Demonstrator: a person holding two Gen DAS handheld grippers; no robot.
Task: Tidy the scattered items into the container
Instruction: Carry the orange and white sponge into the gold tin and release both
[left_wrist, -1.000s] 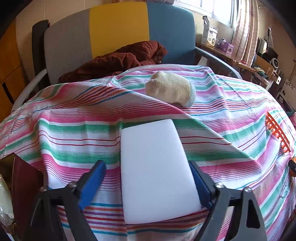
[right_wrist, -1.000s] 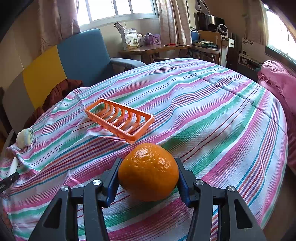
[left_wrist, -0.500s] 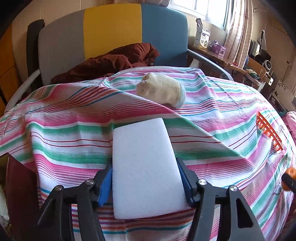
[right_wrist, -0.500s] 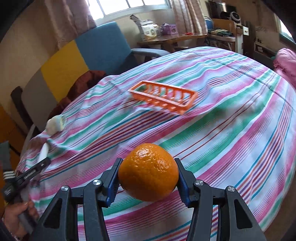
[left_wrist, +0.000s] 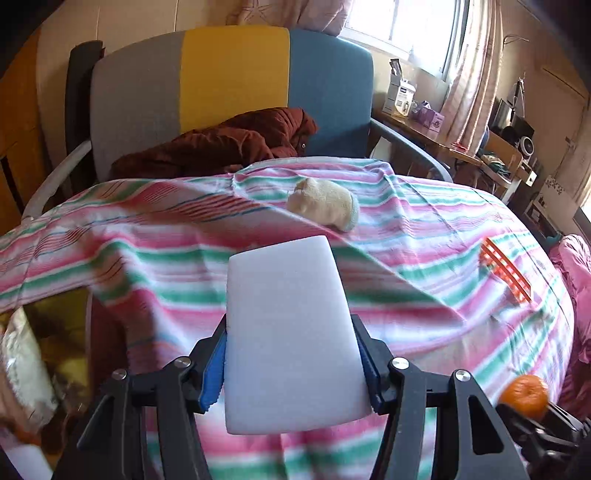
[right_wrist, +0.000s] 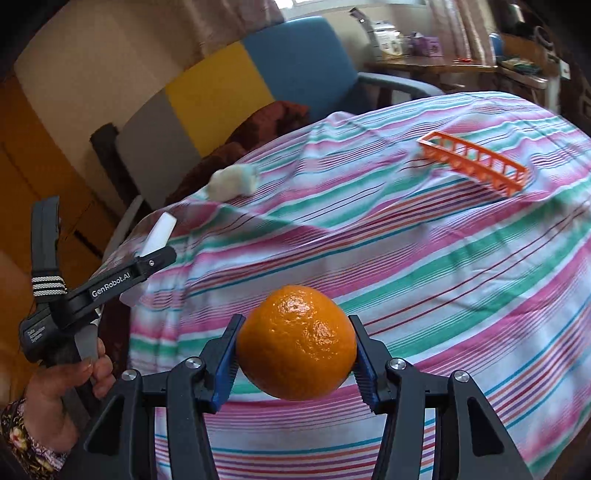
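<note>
Lifted off the bedspread (left_wrist: 424, 236), left fingers (left_wrist: 291, 365) clamp the sponge (left_wrist: 288, 325); right fingers (right_wrist: 295, 350) grip the orange (right_wrist: 295, 341).

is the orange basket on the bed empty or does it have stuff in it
Empty: the orange basket shows only bare slats, while the tangerine and white sponge sit in grippers.

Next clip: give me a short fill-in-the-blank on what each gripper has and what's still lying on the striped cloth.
1. The right gripper is shut on an ____.
2. The left gripper clamps a white ____.
3. The rolled sock lies on the striped ____.
4. The slatted tray on the cloth is coloured ____.

Missing words: orange; sponge; cloth; orange
</note>
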